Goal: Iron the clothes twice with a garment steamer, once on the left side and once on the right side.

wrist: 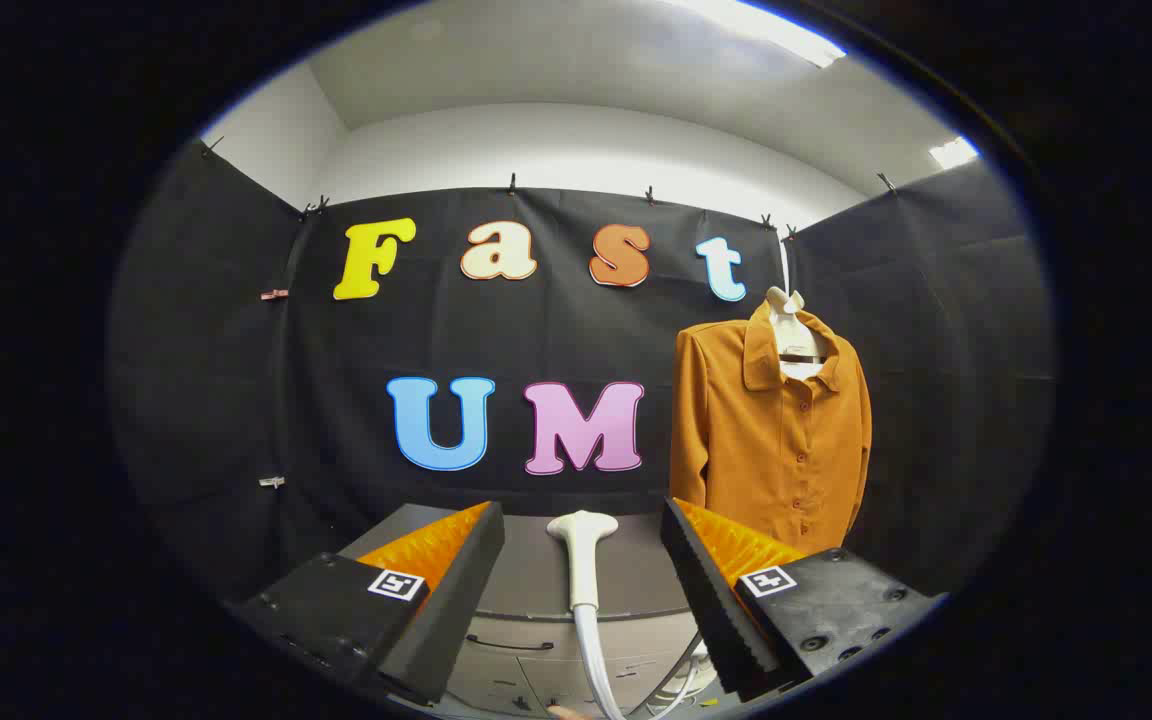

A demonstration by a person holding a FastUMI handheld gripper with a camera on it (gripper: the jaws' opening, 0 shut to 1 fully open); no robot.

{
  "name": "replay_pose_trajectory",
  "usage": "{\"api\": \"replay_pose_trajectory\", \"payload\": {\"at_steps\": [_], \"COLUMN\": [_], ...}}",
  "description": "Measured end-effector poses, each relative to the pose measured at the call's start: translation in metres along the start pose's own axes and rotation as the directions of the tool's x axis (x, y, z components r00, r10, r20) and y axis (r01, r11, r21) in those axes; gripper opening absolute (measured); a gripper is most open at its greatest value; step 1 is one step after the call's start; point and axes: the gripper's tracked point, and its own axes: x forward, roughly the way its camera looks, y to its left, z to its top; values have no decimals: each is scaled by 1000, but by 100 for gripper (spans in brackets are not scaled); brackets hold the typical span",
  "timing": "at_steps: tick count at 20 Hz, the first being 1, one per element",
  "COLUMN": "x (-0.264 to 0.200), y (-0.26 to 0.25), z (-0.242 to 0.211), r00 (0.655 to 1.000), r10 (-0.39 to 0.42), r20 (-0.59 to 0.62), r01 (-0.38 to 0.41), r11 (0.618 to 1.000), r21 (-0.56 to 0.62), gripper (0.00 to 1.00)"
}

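Standing between wide-spread gripper [583,560] fingers: steamer head [582,545]; shirt [771,430] beyond, right.

Bright, even light falls from two white ceiling light panels [766,30] at the upper right — both blown out to glare. Fisheye bending curves the white ceiling edge [576,115] and wall tops; the centre stays sharp, shadows soft.

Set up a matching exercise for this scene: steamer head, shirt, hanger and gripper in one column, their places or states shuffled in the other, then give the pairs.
1. steamer head
2. shirt
3. hanger
4. gripper

A. open, touching nothing
B. inside the collar
C. upright between the fingers, ungripped
D. hanging beyond the right finger

Pairs: 1-C, 2-D, 3-B, 4-A
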Motion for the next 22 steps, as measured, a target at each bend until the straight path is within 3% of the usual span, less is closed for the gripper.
{"api": "replay_pose_trajectory", "payload": {"at_steps": [22], "x": [-3], "y": [1], "z": [3], "r00": [1000], "r10": [-17], "r20": [6], "r01": [17], "r11": [1000], "r21": [-15], "gripper": [98]}}
